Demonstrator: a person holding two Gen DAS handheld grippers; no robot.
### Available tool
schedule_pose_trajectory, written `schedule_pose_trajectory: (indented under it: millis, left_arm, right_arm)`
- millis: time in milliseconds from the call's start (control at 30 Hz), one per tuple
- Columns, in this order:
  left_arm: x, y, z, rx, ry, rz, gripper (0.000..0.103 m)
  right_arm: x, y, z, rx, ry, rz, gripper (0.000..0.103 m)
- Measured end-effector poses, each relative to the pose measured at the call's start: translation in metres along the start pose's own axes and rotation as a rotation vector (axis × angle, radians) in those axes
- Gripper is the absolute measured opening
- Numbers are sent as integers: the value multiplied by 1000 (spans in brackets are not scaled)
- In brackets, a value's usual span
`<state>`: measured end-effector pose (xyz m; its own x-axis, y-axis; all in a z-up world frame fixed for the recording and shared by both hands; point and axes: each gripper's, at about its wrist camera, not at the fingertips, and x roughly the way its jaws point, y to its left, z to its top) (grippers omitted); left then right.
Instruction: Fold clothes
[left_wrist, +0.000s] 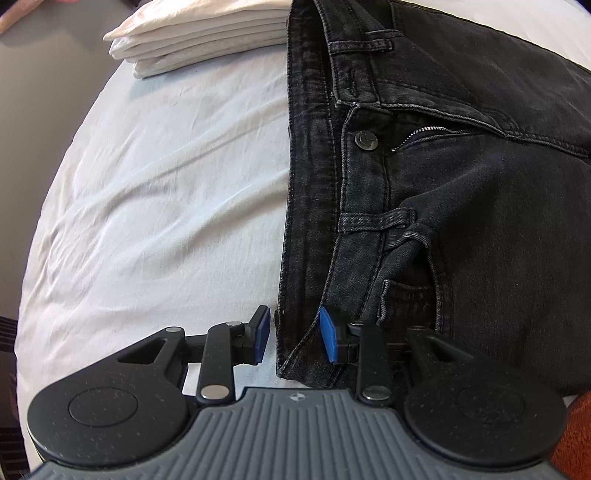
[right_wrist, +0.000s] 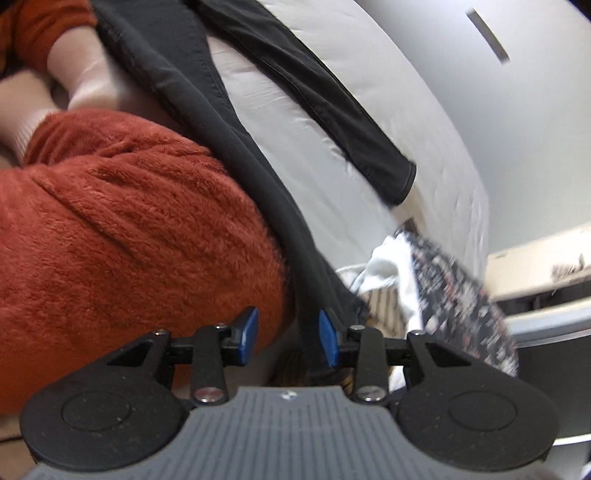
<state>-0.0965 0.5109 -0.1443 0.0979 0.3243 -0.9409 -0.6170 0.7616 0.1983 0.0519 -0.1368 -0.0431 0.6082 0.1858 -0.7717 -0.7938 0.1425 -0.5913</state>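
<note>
Black jeans (left_wrist: 461, 184) lie on the white bedsheet (left_wrist: 166, 184), waistband running up and down, button and half-open zip showing. My left gripper (left_wrist: 295, 336) points down at the waistband's near corner. It is open, with the denim strip between the blue pads and a sliver of sheet beside the left pad (left_wrist: 263, 334). In the blurred right wrist view, one jeans leg (right_wrist: 207, 110) runs down off the bed and its edge passes between the jaws of my right gripper (right_wrist: 288, 338). That gripper is open, the fabric close to the right pad (right_wrist: 328, 339). The other leg (right_wrist: 325, 92) lies across the sheet.
A stack of folded white cloth (left_wrist: 199, 40) sits on the bed beyond the jeans. The person's orange fleece garment (right_wrist: 129, 221) fills the left of the right wrist view, with a bare forearm (right_wrist: 81, 74) above it. A heap of white and patterned clothes (right_wrist: 443, 288) lies below the bed's edge.
</note>
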Motion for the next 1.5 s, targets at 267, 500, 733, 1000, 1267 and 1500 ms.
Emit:
schedule_pose_trajectory:
  millis: [267, 500, 733, 1000, 1267, 1500]
  left_arm:
    - [-53, -3, -1, 103, -133, -29, 35]
    - [-130, -87, -4, 454, -340, -155, 48]
    - [-182, -220, -34, 868, -519, -263, 52]
    - [-195, -332, -82, 1132, -710, -267, 59]
    - [-167, -423, -132, 1224, -834, -115, 58]
    - [-147, -460, -148, 1259, -888, 3, 32]
  right_arm:
    - [24, -16, 21, 41, -13, -18, 4]
    - [30, -69, 44, 282, -52, 46, 4]
    - [46, -101, 60, 415, -43, 123, 4]
    - [55, -111, 59, 452, -65, 142, 4]
    - [68, -119, 55, 495, -78, 180, 4]
    - [76, -124, 51, 516, -95, 205, 5]
